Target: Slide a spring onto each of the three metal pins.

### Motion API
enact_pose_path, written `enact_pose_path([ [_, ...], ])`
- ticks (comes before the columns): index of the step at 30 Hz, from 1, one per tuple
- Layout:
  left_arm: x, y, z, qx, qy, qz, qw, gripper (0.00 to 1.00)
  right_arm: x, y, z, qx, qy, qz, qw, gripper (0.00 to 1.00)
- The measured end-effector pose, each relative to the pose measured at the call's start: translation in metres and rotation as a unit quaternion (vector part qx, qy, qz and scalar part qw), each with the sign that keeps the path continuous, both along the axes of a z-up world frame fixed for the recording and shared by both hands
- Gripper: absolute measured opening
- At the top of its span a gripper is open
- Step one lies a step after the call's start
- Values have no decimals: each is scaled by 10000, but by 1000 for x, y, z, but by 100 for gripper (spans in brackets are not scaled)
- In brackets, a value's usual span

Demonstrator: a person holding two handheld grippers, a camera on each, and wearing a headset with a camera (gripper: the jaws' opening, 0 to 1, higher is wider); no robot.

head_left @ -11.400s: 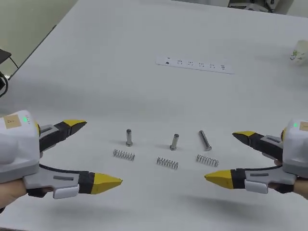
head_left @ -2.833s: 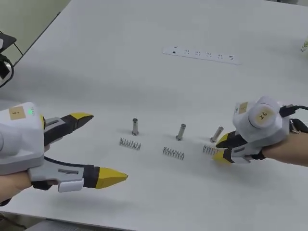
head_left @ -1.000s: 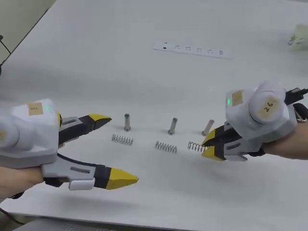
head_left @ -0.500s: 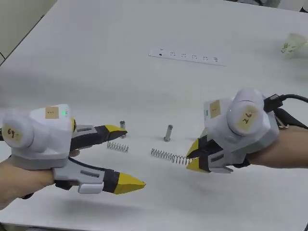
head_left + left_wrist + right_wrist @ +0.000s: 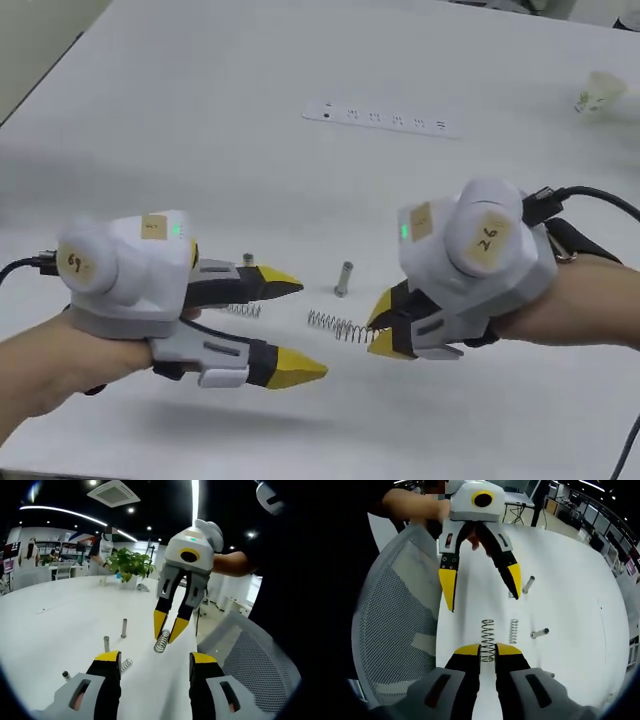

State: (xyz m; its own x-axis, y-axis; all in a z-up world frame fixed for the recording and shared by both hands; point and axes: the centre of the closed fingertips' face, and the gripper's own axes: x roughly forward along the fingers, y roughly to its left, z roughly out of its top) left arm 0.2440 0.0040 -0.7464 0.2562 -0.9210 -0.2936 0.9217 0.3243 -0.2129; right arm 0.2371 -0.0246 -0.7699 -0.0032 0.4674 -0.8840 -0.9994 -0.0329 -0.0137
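left gripper (image 5: 312,328) screens a pin (image 5: 248,260); right gripper (image 5: 378,332) grips spring (image 5: 335,325).

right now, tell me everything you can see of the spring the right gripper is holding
The spring is a thin, silvery wire coil, metal by its look, with open, even turns. One end is pinched between the yellow fingers of the right gripper; the rest sticks straight out past them, free, touching nothing else. It looks lifted off the white table, though that is hard to confirm.
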Motion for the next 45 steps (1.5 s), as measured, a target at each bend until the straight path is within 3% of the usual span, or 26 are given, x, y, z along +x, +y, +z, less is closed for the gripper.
enact_pose_path([
  [7,0,-10,-3,-49,18,-145,9999,32,-2,0,0,34,20,-22,10000,8],
  [20,-4,-32,-8,-100,28,-428,9990,17,-5,-1,1,91,60,-45,9999,8],
  [25,-5,-36,-7,-111,-19,-504,9987,5,-5,-2,3,115,79,-66,9999,8],
  [45,-9,-40,-3,-12,-161,-696,9974,2,-7,-5,3,267,124,-136,9995,8],
])
